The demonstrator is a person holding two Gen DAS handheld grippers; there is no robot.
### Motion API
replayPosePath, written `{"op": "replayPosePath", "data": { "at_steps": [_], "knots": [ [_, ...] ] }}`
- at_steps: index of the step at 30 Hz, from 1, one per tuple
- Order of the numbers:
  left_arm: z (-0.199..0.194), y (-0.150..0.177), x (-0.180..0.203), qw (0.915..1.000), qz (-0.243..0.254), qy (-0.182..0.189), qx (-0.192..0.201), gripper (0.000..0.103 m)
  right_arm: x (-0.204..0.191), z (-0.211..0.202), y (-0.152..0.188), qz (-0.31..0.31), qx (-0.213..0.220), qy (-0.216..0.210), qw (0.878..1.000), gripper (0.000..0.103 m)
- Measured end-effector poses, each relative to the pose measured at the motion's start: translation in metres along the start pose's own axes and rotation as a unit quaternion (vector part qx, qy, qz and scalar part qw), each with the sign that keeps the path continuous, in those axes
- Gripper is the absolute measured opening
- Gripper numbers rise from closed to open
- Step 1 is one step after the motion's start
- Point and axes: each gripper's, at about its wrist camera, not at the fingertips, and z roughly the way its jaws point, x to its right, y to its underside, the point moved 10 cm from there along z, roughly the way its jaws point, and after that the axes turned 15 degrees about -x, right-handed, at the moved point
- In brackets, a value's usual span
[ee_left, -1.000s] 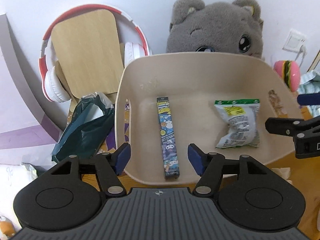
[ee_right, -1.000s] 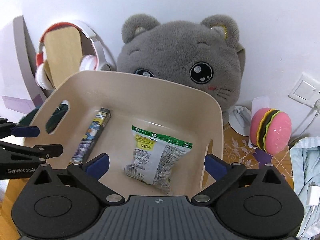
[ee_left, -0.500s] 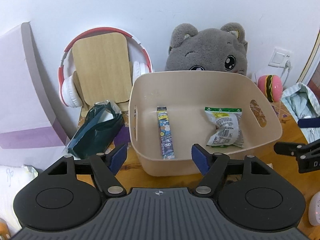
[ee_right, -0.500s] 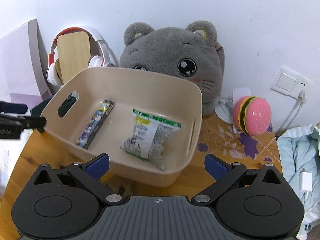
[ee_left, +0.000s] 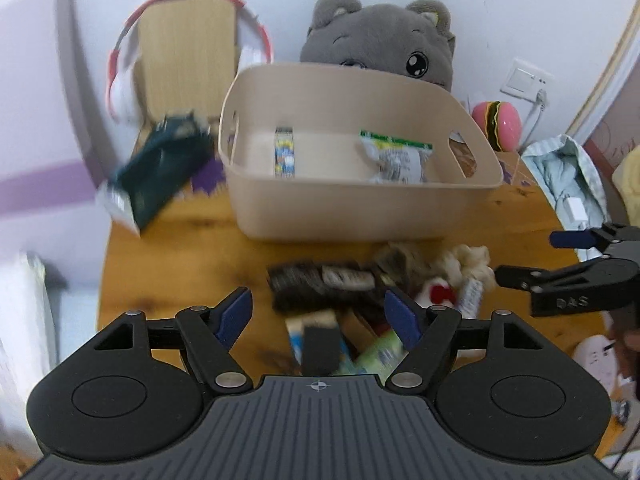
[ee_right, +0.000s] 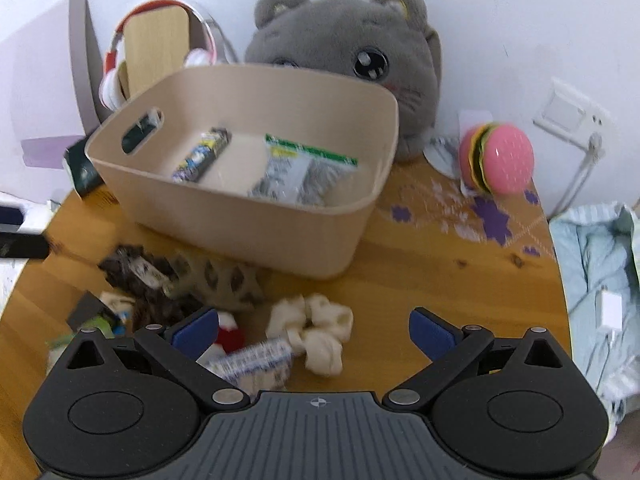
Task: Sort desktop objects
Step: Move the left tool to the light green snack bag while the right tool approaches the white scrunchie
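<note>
Left gripper (ee_left: 318,312): hung wide open and empty over the near pile, blue pads well apart.
Right gripper (ee_right: 314,334): spread open too, holding nothing, poised above the white scrunchie (ee_right: 316,332).
Beige bin (ee_right: 332,240): sat at the far middle of the round wooden table (ee_left: 180,248), just beyond the pile.
In the bin: cartoon-printed stick pack (ee_left: 285,152) at left, green-topped snack packet (ee_left: 394,158) at right, well apart.
Pile: lay near the bin's front wall, with a dark furry item (ee_left: 316,284), a leopard-print scrunchie (ee_right: 224,280) beside it, a small red-and-white piece (ee_right: 230,334), a blue-printed wrapper (ee_right: 256,360) touching the white scrunchie; other bits too blurred to name.
Left of bin: dark green pouch (ee_left: 160,168), tilted.
Far side: grey plush cat (ee_right: 352,60) behind the bin, red-and-white headphones (ee_left: 120,88) around a wooden board (ee_left: 186,52).
Right: pink burger toy (ee_right: 498,158).
</note>
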Motion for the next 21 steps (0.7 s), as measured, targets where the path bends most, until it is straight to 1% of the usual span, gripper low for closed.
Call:
{"op": "replayPosePath", "data": {
  "at_steps": [2, 6, 7, 9, 12, 16, 18, 21],
  "knots": [
    [0.002, 0.014, 0.005, 0.9998, -0.018, 0.008, -0.006, 0.075, 0.005, 0.005, 0.007, 0.006, -0.007, 0.002, 1.0, 0.103],
    [0.014, 0.04, 0.013, 0.9979, -0.05, 0.019, -0.037, 0.075, 0.014, 0.015, 0.015, 0.006, -0.021, 0.007, 1.0, 0.103],
    [0.017, 0.045, 0.014, 0.9971, -0.059, 0.018, -0.044, 0.075, 0.016, 0.018, 0.016, 0.004, -0.024, 0.01, 1.0, 0.103],
    [0.02, 0.052, 0.014, 0.9957, -0.081, 0.011, -0.045, 0.075, 0.019, 0.023, 0.017, 0.003, -0.03, 0.014, 0.999, 0.103],
    [0.023, 0.058, 0.013, 0.9915, -0.121, 0.019, -0.044, 0.076, 0.024, 0.031, 0.016, 0.008, -0.038, 0.014, 0.999, 0.103],
    [0.035, 0.064, 0.014, 0.9811, -0.176, 0.048, -0.064, 0.076, 0.028, 0.045, 0.013, 0.009, -0.045, 0.015, 0.999, 0.103],
    [0.041, 0.065, 0.016, 0.9801, -0.181, 0.047, -0.068, 0.076, 0.028, 0.05, 0.011, 0.009, -0.047, 0.013, 0.999, 0.103],
    [0.047, 0.064, 0.019, 0.9814, -0.177, 0.032, -0.066, 0.077, 0.026, 0.056, 0.006, 0.01, -0.047, 0.008, 0.999, 0.103]
  ]
}}
